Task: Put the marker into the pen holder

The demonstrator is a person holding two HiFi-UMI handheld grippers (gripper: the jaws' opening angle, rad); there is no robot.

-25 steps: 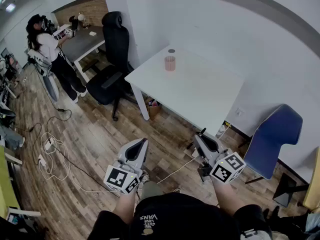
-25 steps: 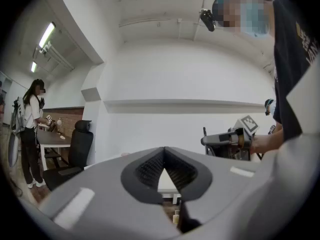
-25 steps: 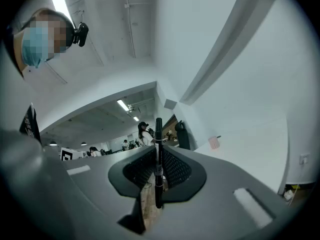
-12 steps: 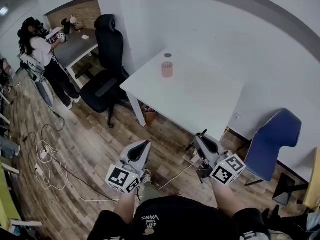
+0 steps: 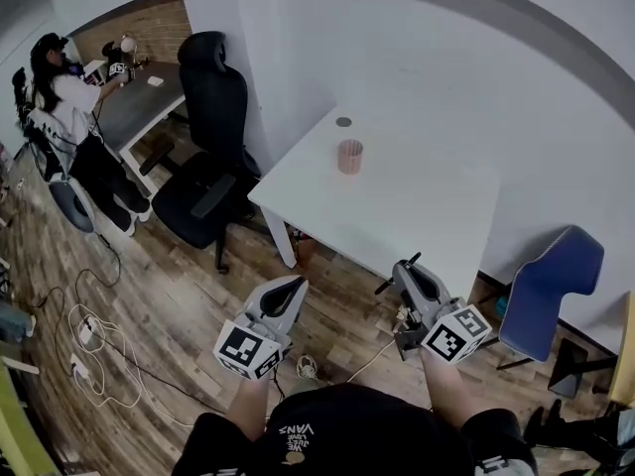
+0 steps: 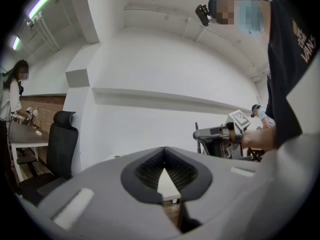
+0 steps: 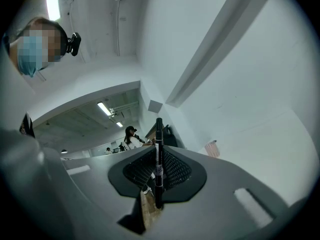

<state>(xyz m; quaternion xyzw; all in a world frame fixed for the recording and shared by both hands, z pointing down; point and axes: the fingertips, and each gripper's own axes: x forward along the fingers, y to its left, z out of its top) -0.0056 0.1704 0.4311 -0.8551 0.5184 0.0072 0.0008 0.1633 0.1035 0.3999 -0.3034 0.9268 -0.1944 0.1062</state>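
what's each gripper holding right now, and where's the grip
The right gripper holds a black marker, clamped about its middle, with one end sticking out past the jaw tips. The left gripper is shut on nothing.

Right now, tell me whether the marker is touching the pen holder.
Apart. The head view shows the marker clamped in the right gripper, the pen holder far off on the table.

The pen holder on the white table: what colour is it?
The cup-shaped pen holder is pale pink; best in the head view.

Head view steeply down; gripper views low, toward table (image 5: 417, 196)
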